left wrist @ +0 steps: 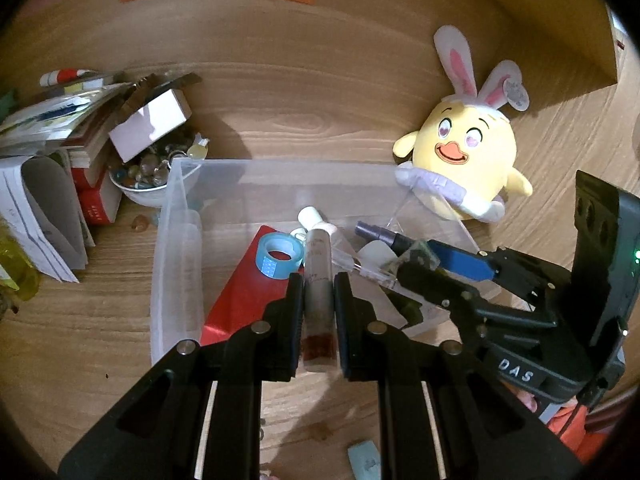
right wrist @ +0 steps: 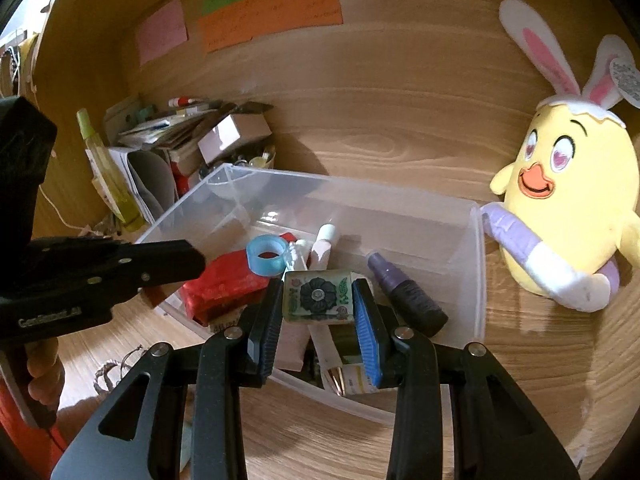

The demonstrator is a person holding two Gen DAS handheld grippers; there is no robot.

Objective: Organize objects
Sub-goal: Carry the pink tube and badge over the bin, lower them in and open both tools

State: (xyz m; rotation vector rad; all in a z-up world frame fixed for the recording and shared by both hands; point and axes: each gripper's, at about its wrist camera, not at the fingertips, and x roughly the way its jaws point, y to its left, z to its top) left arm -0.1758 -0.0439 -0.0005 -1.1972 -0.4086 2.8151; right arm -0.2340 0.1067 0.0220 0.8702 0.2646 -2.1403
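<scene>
A clear plastic bin (left wrist: 176,208) (right wrist: 476,280) stands on the wooden desk. Inside lie a red packet (left wrist: 244,292) (right wrist: 224,284), a blue tape roll (left wrist: 279,257) (right wrist: 266,260), a dark purple bottle (right wrist: 404,292) and white tubes. My left gripper (left wrist: 319,280) is shut on a clear tube with a red-brown end (left wrist: 319,300), held over the bin's near side. My right gripper (right wrist: 318,300) is shut on a small flower-patterned tile (right wrist: 318,298) above the bin; it also shows in the left wrist view (left wrist: 416,260).
A yellow chick plush with bunny ears (left wrist: 464,152) (right wrist: 568,200) leans against the bin's right side. Books, papers, a small box and a bowl of glass beads (left wrist: 148,176) crowd the left. Coloured notes (right wrist: 272,12) hang on the wooden back wall.
</scene>
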